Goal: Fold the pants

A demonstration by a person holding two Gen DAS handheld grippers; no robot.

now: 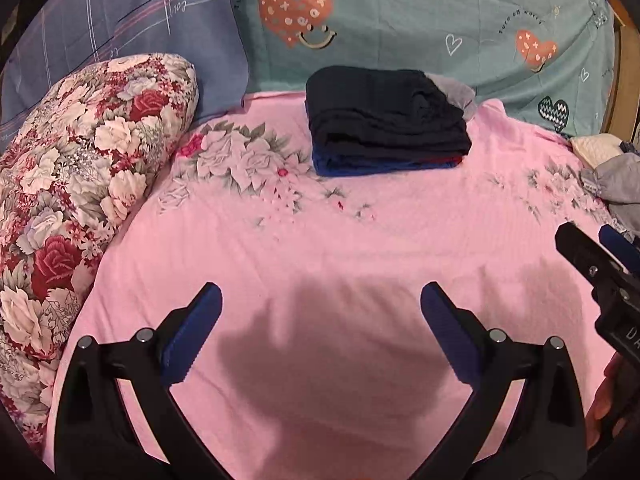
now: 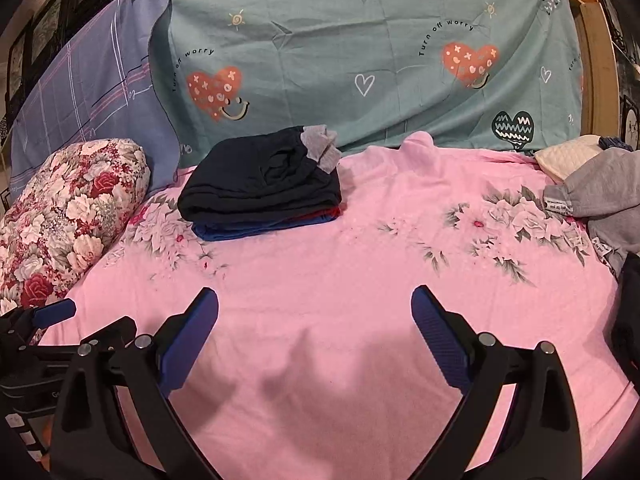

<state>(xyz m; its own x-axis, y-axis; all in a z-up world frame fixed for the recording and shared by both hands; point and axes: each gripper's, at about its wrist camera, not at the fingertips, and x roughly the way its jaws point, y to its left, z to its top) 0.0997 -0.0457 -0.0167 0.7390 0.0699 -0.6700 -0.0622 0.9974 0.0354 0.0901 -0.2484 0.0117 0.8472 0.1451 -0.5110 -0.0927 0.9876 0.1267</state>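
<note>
A stack of folded dark pants point(image 1: 384, 120) point(image 2: 260, 184) rests at the far side of the pink floral bedsheet point(image 1: 320, 232) point(image 2: 360, 272), black on top, blue and red layers beneath, a grey piece behind. My left gripper point(image 1: 320, 304) hovers open over bare sheet, well short of the stack, holding nothing. My right gripper point(image 2: 314, 308) is likewise open and empty over the sheet. The right gripper point(image 1: 596, 256) shows at the right edge of the left wrist view; the left gripper point(image 2: 48, 316) shows at the left edge of the right wrist view.
A floral bolster pillow point(image 1: 76, 184) point(image 2: 64, 216) lies along the left. Grey clothing point(image 2: 600, 196) point(image 1: 620, 184) and a cream cushion point(image 2: 568, 156) sit at the right. A teal heart-print sheet point(image 1: 400, 32) and a blue plaid sheet point(image 1: 120, 28) hang behind.
</note>
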